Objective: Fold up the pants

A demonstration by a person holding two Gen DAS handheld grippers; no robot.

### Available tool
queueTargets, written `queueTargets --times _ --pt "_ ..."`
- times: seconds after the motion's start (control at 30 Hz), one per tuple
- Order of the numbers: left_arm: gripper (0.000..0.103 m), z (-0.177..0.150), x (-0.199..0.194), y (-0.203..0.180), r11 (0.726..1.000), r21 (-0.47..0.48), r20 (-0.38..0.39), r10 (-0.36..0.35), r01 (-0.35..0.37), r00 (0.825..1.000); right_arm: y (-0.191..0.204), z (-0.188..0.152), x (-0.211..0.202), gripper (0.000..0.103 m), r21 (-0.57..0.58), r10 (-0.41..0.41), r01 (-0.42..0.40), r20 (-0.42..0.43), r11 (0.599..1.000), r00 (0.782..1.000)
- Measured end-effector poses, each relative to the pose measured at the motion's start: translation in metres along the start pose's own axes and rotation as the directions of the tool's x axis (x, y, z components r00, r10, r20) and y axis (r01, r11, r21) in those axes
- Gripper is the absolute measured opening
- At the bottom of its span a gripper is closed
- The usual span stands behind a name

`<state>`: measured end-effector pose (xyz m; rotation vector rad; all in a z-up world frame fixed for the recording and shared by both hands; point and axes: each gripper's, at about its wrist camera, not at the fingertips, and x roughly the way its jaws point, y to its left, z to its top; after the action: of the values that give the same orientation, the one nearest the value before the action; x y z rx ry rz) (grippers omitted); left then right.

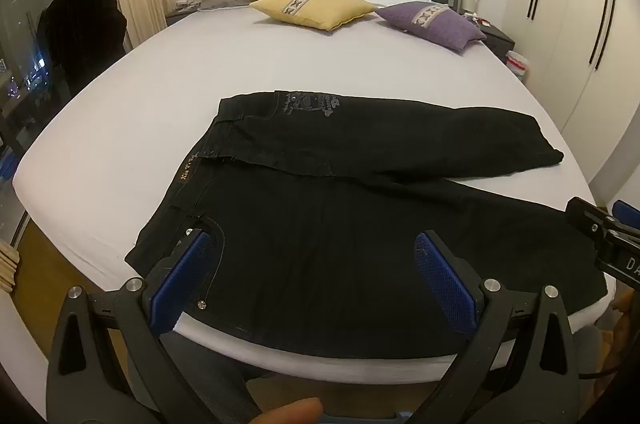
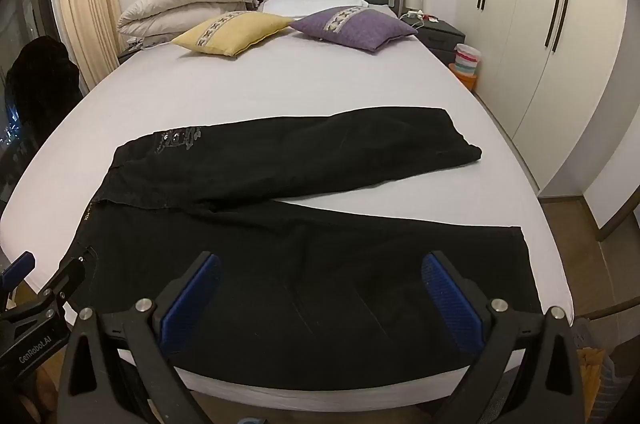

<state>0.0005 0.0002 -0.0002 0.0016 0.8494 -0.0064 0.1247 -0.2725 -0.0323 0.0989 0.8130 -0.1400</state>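
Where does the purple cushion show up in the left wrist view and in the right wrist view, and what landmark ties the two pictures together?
Left wrist view: the purple cushion lies upper right of centre, near the bed's right edge.
Right wrist view: the purple cushion lies just right of centre, up near the headboard.
Shared landmark: the yellow cushion sits immediately to its left in both.

light: warm indoor, even, fairly dim
shadows: soft
dark areas: black pants (image 1: 360, 224) show almost no detail
distortion: strong fisheye, black corner vignette
focus: sharp, no motion blur
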Motion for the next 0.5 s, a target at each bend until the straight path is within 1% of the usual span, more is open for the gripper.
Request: queueTargets --times 0.37,0.4,0.5 --pt "0.103 -0.001 0.002 0.014 1.000 0.004 0.001 -0.004 0.004 1.000 0.001 -0.003 0.001 0.103 -0.005 -0.009 0.009 -0.006 1.000 1.000" --pt "0.103 -0.004 0.004 0.007 1.000 0.008 0.000 0.007 -0.007 1.000 0.001 -0.002 0.001 0.103 -0.005 -0.009 0.009 -0.007 1.000 1.000" --pt "0.103 -0.005 0.004 0.005 1.000 0.009 0.001 0.010 -0.010 1.000 0.001 -0.002 0.001 0.103 -0.005 -0.010 0.010 -0.008 1.000 1.000"
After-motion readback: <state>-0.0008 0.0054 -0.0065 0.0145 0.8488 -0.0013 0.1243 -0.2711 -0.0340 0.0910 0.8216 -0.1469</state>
